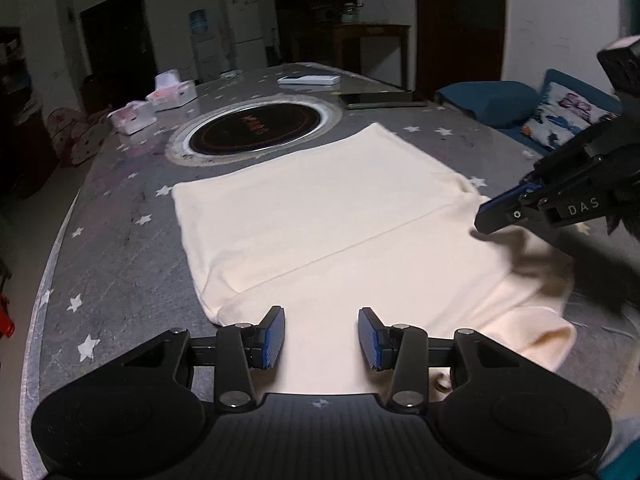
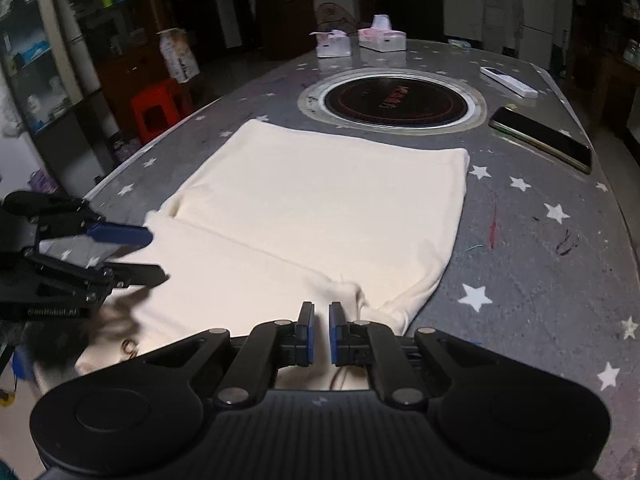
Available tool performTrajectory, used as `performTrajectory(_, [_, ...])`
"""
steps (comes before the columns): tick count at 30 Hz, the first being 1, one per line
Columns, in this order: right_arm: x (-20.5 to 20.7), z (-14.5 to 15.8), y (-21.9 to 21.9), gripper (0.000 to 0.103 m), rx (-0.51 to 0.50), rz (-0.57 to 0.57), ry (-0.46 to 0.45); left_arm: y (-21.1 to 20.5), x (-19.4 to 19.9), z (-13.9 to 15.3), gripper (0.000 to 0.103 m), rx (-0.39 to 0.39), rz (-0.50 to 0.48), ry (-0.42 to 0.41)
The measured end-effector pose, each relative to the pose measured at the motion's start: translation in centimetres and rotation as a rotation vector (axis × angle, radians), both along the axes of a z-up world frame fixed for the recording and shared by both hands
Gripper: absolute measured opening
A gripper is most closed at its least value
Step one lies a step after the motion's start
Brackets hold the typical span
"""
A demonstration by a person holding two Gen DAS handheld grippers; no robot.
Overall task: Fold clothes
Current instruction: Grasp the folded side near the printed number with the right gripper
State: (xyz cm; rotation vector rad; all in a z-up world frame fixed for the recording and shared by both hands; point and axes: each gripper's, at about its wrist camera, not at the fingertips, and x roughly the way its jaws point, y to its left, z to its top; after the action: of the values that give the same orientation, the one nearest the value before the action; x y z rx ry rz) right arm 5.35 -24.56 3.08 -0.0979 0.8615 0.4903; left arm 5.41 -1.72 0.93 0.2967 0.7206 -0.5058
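Note:
A cream garment (image 1: pixel 328 216) lies flat and partly folded on the grey star-patterned table (image 1: pixel 120 248); it also shows in the right wrist view (image 2: pixel 320 208). My left gripper (image 1: pixel 322 338) is open and empty, just above the garment's near edge. It appears from the side in the right wrist view (image 2: pixel 154 254). My right gripper (image 2: pixel 321 332) has its jaws a narrow gap apart with nothing between them, hovering over the garment's bunched near corner (image 2: pixel 352 292). It appears in the left wrist view (image 1: pixel 486 216) over the garment's right side.
A round inset cooktop (image 1: pixel 256 130) sits beyond the garment. A phone (image 2: pixel 540 138) and a white remote (image 2: pixel 508 82) lie at the table's far right. Two tissue packs (image 2: pixel 360 40) stand at the far end. A red stool (image 2: pixel 158 110) is off the left edge.

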Motion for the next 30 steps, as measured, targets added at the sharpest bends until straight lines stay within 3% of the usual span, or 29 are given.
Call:
performTrajectory(8, [-1.8,-0.5,0.2,0.008,-0.053,0.079,0.033,-0.5,-2.8,0.2,0.044,0.034,-0.121,-0.012])
performTrajectory(15, [-3.1,1.2,-0.1,0.009,-0.092,0.14,0.005,1.0,-7.2,1.0,0.05,0.127,-0.268,-0.068])
performTrajectory(17, [-3.5,1.3,-0.2,0.016,-0.108,0.157,0.004,1.0,-8.1,0.4,0.051,0.155,-0.299,-0.077])
performTrajectory(19, [-4.2,1.3,0.0,0.031,-0.14,0.182,-0.008,0.4,-8.8,-0.2,0.051,0.183,-0.324,-0.102])
performTrajectory(24, [-6.0,1.1,0.5,0.038,-0.204,0.253,-0.029,-1.4,-9.2,-1.3,0.05,0.197,-0.379,-0.174])
performTrajectory(28, [-7.3,1.2,0.9,0.043,-0.244,0.299,-0.062,-2.0,-8.2,-1.2,0.018,0.152,-0.371,-0.173])
performTrajectory(30, [-7.8,1.4,1.1,0.049,-0.247,0.324,-0.075,-1.8,-7.3,-0.4,0.012,0.103,-0.336,-0.163])
